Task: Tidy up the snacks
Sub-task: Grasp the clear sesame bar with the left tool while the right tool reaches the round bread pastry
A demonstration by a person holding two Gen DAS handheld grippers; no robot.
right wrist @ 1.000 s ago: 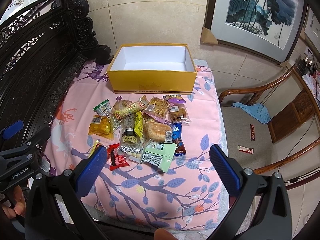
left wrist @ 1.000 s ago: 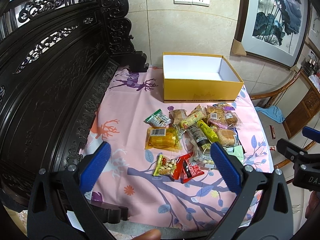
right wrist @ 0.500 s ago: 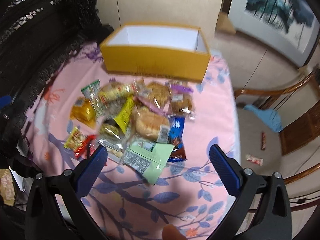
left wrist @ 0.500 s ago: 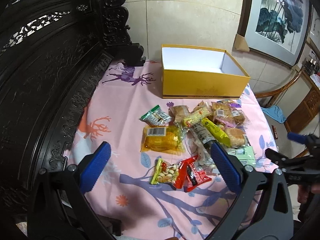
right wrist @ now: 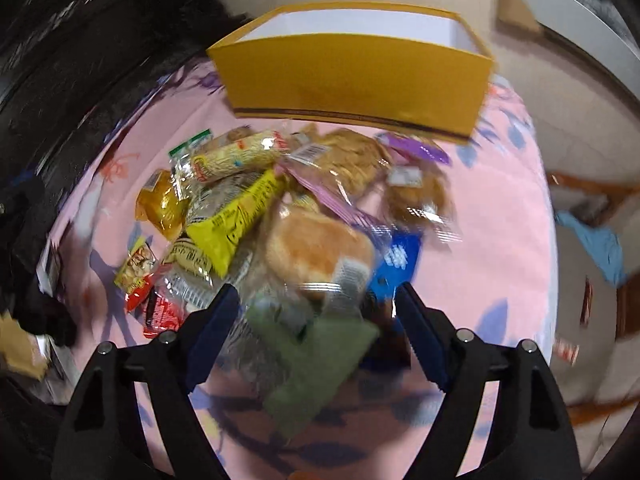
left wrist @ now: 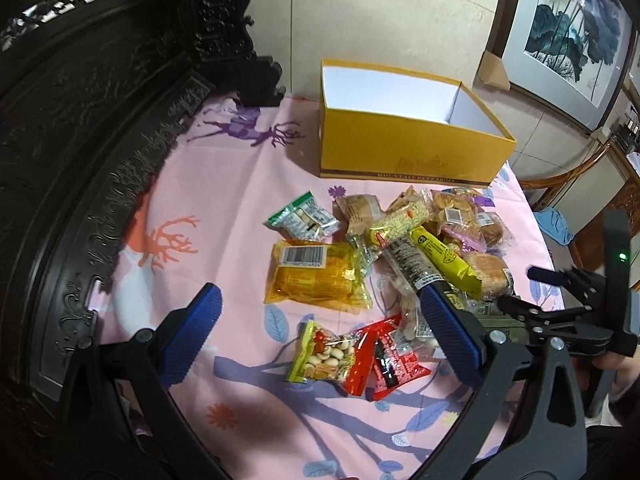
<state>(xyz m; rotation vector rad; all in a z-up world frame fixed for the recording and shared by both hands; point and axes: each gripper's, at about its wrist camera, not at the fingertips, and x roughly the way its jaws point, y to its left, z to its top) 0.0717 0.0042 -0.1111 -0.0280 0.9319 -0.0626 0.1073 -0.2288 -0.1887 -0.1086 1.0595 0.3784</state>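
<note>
Several wrapped snacks lie in a heap on a pink tablecloth [left wrist: 240, 208] in front of an open, empty yellow box [left wrist: 408, 156]. My left gripper [left wrist: 320, 332] is open above the near edge of the heap, over a yellow peanut pack [left wrist: 320, 354] and a red packet [left wrist: 384, 360]. An orange pack [left wrist: 316, 276] lies just beyond. My right gripper [right wrist: 316, 328] is open and low over a green packet [right wrist: 320, 364], with a bun [right wrist: 316, 248] just ahead. The right wrist view is blurred. The right gripper's body also shows in the left wrist view [left wrist: 560, 308].
A dark carved wooden bench back [left wrist: 80, 140] borders the table's left side. A wooden chair [right wrist: 592, 196] with a blue cloth [right wrist: 600, 240] stands to the right. A framed painting [left wrist: 572, 32] leans on the tiled wall. Small packets lie on the floor [right wrist: 564, 348].
Both grippers have dropped lower and moved forward toward the snack heap. The right gripper has come down fast over the green packet. Both stay open and empty.
</note>
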